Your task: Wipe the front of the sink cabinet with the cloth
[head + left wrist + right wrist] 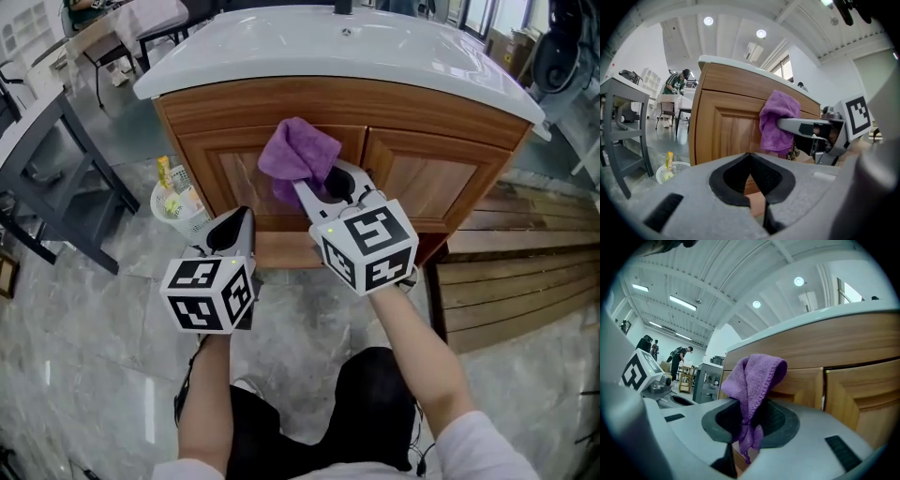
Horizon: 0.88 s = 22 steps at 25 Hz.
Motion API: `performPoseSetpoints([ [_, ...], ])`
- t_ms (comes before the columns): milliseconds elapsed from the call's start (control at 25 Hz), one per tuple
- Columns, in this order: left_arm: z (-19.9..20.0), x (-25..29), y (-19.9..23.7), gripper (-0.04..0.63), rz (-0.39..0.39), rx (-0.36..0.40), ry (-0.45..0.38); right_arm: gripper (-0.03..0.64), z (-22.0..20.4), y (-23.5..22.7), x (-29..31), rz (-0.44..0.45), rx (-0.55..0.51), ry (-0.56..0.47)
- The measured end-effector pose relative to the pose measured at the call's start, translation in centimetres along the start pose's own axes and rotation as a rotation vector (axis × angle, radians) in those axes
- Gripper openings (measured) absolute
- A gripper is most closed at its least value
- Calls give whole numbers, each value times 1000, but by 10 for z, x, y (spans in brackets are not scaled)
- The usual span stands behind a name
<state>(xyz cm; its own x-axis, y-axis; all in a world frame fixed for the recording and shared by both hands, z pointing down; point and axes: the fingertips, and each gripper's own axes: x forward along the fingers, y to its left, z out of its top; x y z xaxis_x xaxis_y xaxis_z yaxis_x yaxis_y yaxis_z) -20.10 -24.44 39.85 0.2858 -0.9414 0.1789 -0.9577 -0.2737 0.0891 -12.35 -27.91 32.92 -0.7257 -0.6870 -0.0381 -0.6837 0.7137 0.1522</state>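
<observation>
Right gripper (323, 190) is being held clenched on the purple cloth (295, 155) at the cabinet front.

The cloth is being held bunched at the upper centre of the head view, seemingly touching the sink cabinet (427, 178) where its two wooden doors meet, just under the white sink top (394, 52). For a good wipe, the bunched cloth is probably best being pressed flatter against the wood and drawn in even, overlapping passes, with the hard jaw tips being kept off the doors. The right forearm is being stretched forward from the lower right, the gripper angled up at the doors. The left gripper (239, 222), closed on nothing, is being held lower left, apart from the cabinet, near a white basket (178, 211).
</observation>
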Motion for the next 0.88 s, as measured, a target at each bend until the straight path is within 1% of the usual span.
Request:
performPoseSetpoints([
  [360,-8,24,-32,3,-89,16,19,77,-4,-38,-38,-91,-23,17],
  [560,-11,36,-47,3,-124,16,26,77,-3,-60,-61,-141,-28,20],
  [880,-13,52,-65,3,-165,24,29,77,-7,-106,-103,-258,-31,40],
])
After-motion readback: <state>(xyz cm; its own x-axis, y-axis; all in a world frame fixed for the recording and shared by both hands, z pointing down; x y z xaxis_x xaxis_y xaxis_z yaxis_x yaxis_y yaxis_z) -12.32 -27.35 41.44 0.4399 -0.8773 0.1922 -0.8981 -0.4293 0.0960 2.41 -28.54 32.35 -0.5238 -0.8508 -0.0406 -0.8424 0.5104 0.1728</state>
